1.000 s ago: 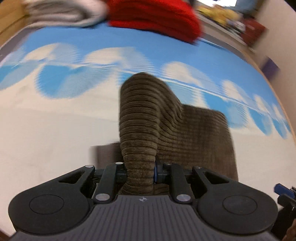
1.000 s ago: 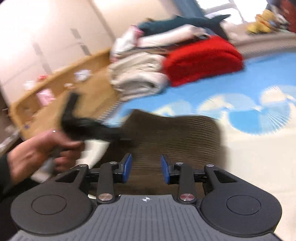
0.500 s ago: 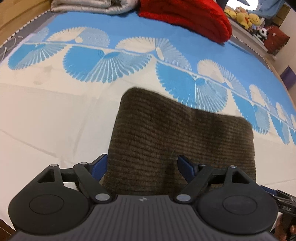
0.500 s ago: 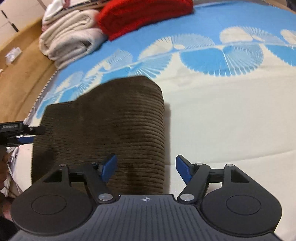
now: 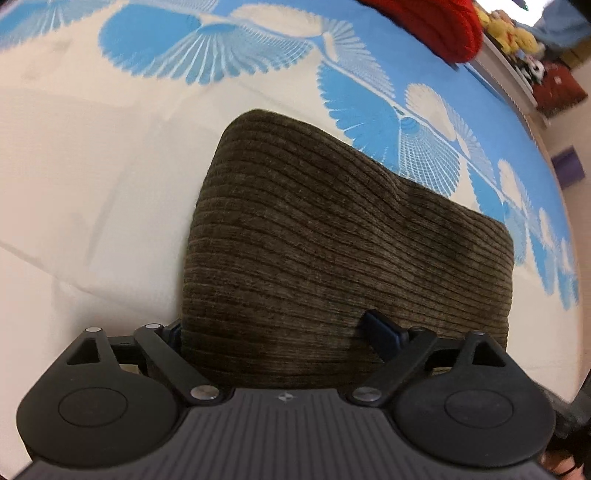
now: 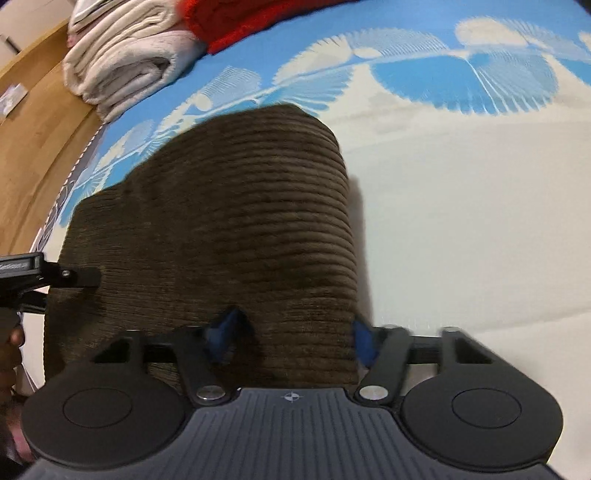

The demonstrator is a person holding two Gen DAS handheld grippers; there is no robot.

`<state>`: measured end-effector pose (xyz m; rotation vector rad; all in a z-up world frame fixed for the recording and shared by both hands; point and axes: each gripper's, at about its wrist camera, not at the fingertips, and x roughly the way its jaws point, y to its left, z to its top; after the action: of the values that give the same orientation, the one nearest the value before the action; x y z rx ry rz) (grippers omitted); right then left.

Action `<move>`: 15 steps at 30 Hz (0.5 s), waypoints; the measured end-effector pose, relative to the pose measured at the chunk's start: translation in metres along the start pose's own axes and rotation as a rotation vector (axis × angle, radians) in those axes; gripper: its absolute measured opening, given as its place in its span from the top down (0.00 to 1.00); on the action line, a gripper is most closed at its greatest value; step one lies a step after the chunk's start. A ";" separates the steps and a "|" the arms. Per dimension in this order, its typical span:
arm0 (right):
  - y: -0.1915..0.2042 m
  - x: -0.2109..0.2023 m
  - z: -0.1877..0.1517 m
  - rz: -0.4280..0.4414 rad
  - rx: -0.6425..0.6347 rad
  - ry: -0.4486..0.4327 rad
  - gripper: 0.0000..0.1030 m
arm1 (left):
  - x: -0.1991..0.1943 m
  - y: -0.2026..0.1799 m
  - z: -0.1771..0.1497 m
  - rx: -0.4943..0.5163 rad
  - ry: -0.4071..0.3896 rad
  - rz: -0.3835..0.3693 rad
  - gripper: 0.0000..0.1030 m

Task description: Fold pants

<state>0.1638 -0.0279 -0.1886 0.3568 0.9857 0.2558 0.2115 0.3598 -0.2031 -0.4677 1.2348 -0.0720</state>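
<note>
The brown corduroy pants (image 5: 332, 258) lie folded in a thick pad on the blue-and-white bedsheet (image 5: 92, 184). My left gripper (image 5: 275, 328) stands open and low over their near left corner. One pad sits outside the left edge and the other rests on top of the cloth. In the right wrist view the pants (image 6: 229, 229) fill the middle. My right gripper (image 6: 293, 328) is closing on their near right edge, with the cloth bunched between the pads and both pads against it. A finger of the left gripper (image 6: 70, 277) shows at the far left.
A red blanket (image 6: 258, 18) and folded white bedding (image 6: 122, 55) lie at the far end of the bed. A wooden bed frame (image 6: 33, 129) runs along the left side. Plush toys (image 5: 517, 33) and a purple box (image 5: 567, 166) stand beyond the right side.
The left gripper let go of the raised fold, which dropped flat, and its jaws opened wide. Both grippers sank to the near edge. The right jaws widened, then narrowed around the right edge.
</note>
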 end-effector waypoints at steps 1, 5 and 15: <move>0.001 -0.003 0.003 -0.002 -0.003 -0.008 0.68 | 0.001 -0.001 0.001 -0.006 0.003 -0.024 0.32; 0.001 -0.027 0.030 0.055 0.010 -0.065 0.82 | -0.007 -0.018 0.009 0.002 -0.015 -0.061 0.57; -0.066 -0.111 0.123 -0.015 -0.135 -0.165 0.83 | 0.022 -0.162 0.036 0.121 -0.102 -0.238 0.66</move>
<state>0.2124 -0.1507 -0.0691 0.2428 0.8038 0.2735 0.2838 0.2182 -0.1522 -0.5047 1.0636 -0.3199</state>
